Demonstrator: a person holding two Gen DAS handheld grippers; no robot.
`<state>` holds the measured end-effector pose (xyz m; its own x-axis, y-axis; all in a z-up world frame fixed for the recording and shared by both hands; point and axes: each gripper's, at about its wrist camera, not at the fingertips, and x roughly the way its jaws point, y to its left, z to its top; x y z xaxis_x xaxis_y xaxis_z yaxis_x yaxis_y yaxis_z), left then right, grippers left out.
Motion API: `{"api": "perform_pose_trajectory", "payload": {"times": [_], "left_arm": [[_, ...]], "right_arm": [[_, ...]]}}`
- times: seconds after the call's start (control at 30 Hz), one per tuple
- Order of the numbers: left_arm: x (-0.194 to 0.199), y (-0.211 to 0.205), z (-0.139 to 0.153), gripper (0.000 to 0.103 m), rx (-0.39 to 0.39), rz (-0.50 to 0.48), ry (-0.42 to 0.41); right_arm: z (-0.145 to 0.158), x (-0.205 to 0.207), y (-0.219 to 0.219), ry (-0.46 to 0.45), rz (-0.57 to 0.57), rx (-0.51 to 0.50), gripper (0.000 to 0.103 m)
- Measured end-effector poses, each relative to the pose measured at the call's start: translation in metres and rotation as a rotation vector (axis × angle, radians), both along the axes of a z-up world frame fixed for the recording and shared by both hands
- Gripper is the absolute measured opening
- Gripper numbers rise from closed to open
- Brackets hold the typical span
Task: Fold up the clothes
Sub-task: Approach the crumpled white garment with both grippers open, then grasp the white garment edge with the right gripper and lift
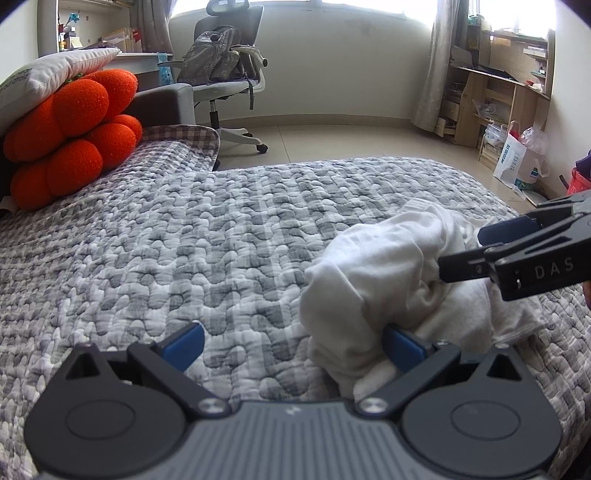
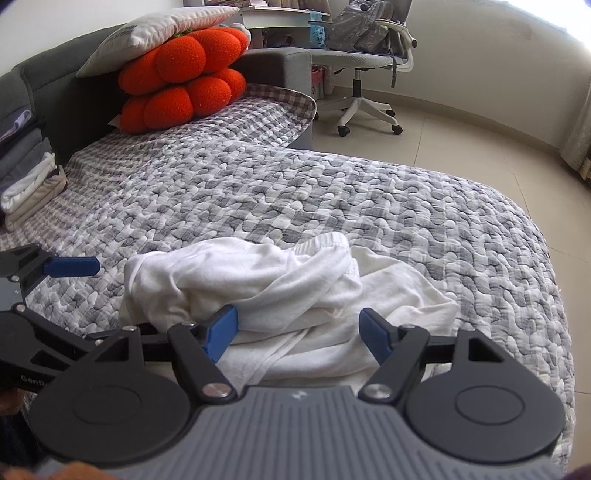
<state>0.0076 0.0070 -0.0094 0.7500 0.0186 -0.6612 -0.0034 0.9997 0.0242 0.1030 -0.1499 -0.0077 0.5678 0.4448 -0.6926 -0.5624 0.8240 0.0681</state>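
A crumpled white garment lies in a heap on the grey patterned quilt. My left gripper stands open at the heap's left end. One of its blue pads touches the cloth's edge; the other is over bare quilt. My right gripper is open low over the near side of the heap, with cloth lying between its blue pads. Neither pad visibly presses on the cloth.
An orange plush cushion under a white pillow sits at the bed's head. Folded clothes are stacked at the far left. An office chair with a backpack and wooden shelves stand beyond the bed's edge.
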Motion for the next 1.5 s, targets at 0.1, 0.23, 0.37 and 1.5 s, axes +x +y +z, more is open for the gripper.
{"api": "perform_pose_trajectory", "payload": {"times": [0.1, 0.23, 0.37, 1.5], "left_arm": [[0.000, 0.000, -0.001, 0.103, -0.001, 0.000, 0.002], [0.000, -0.002, -0.001, 0.103, -0.004, -0.012, 0.006], [0.000, -0.004, -0.002, 0.103, -0.027, -0.032, 0.004], [0.026, 0.045, 0.001, 0.103, -0.251, 0.014, 0.024]], "right_arm": [[0.000, 0.000, 0.000, 0.002, -0.002, 0.001, 0.076], [0.000, 0.001, 0.000, 0.002, -0.003, 0.001, 0.076], [-0.001, 0.000, 0.003, 0.001, 0.003, -0.002, 0.076], [0.049, 0.041, 0.048, -0.212, 0.099, 0.168, 0.012]]}}
